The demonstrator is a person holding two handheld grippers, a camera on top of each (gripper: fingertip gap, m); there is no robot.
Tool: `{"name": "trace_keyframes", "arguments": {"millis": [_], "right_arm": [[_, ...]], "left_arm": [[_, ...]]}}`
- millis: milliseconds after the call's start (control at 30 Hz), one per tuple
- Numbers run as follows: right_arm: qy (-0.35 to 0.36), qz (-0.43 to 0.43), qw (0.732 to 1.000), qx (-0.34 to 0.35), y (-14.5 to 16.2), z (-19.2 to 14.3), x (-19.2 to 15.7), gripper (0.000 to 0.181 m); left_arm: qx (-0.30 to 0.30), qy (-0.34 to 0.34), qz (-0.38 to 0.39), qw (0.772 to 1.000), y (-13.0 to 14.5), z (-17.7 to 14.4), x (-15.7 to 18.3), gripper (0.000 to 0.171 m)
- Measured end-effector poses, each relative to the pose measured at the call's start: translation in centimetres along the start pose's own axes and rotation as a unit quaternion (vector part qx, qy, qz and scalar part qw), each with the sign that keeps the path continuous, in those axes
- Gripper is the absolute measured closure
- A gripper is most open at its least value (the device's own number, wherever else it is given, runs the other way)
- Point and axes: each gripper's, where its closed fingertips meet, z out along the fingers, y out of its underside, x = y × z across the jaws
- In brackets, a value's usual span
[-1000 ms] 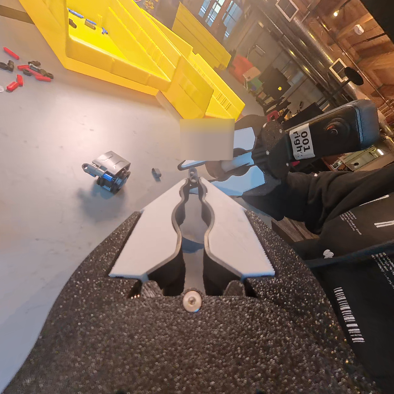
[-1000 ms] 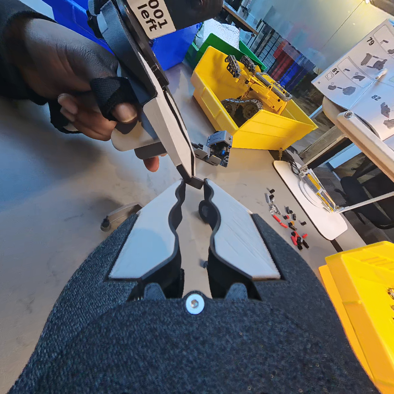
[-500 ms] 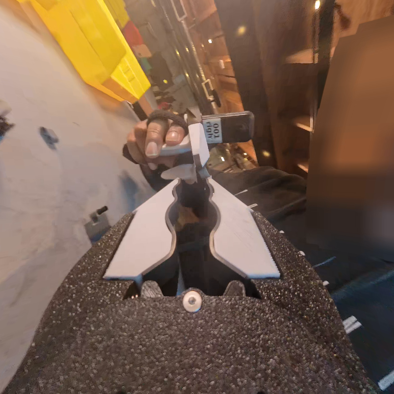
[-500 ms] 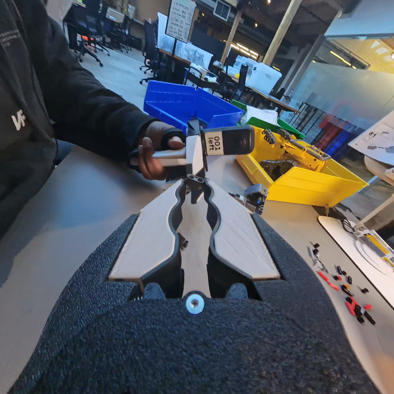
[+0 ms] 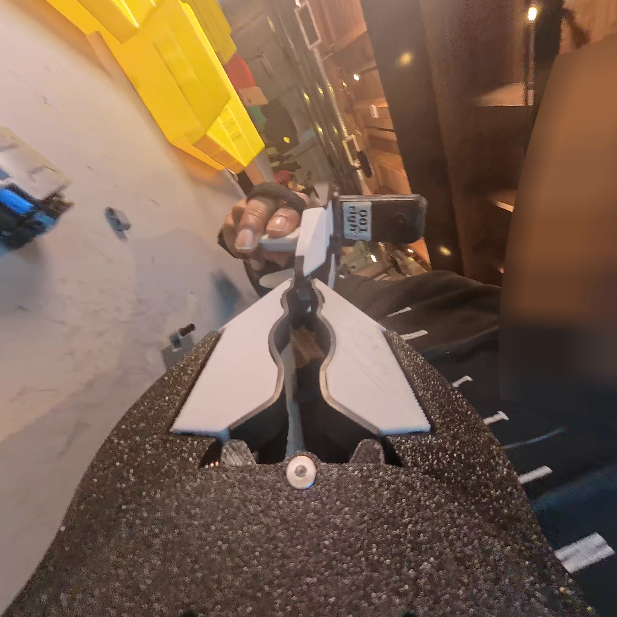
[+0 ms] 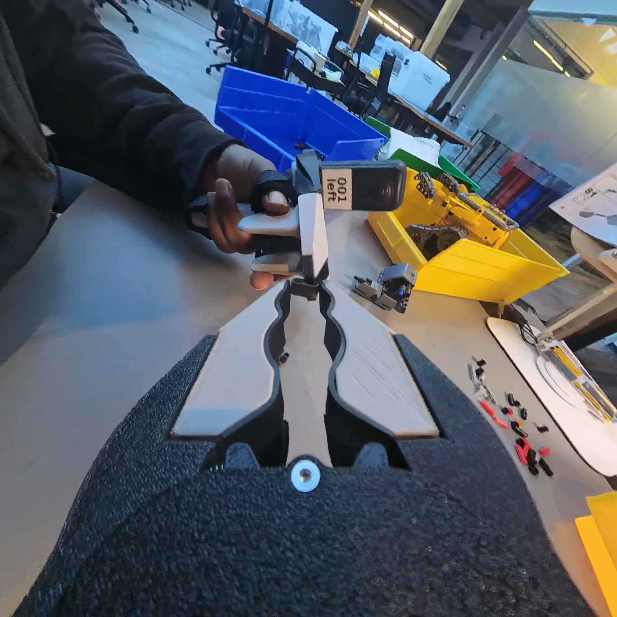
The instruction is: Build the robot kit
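A: State of right gripper (image 6: 304, 289)?

B: Tips nearly together, clamped on a small dark connector (image 6: 303, 289), held above the table (image 6: 100, 300); left gripper (image 6: 312, 267) meets the same connector from above, tips closed; whether it also grips it cannot be told.

A: Left wrist view?

B: Left gripper (image 5: 303, 293) tips close together around a dark piece (image 5: 302, 297); blur hides detail; right gripper (image 5: 312, 263) comes in at the far end.

A: Surroundings?

B: Grey assembly (image 6: 387, 287) on the table just right of the tips; yellow bin (image 6: 484, 277) with a yellow vehicle (image 6: 457, 213) beyond it; blue bin (image 6: 283, 113) far; loose red and black pins (image 6: 521, 430) near right.

A: Progress?

B: Connector lifted, apart from the assembly; nothing is seen joined.
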Motion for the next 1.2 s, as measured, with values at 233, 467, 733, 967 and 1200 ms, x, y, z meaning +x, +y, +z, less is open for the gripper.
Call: {"name": "trace_keyframes", "arguments": {"millis": [233, 467, 733, 967, 1200], "right_arm": [[0.016, 0.043, 0.998, -0.043, 1.3, 0.1, 1.1, 0.161], [0.061, 0.016, 0.994, -0.087, 2.1, 0.6, 2.2, 0.167], [0.068, -0.007, 0.992, -0.107, 2.6, 0.9, 2.3, 0.168], [-0.058, 0.094, 0.992, -0.054, 2.1, -0.3, 0.3, 0.168], [-0.168, 0.13, 0.973, -0.092, 3.7, -0.4, -3.8, 0.168]], "left_arm": [[0.039, -0.084, 0.04, 0.995, -1.3, -0.7, -1.7, 0.165], [0.07, -0.112, 0.029, 0.991, -1.9, -0.8, -2.5, 0.165], [0.076, -0.137, 0.021, 0.987, -1.8, -1.0, -2.9, 0.165], [-0.02, -0.149, 0.164, 0.975, -0.9, -1.3, -1.5, 0.154], [-0.259, -0.2, 0.45, 0.831, 3.7, -2.0, -3.7, 0.141]]}}
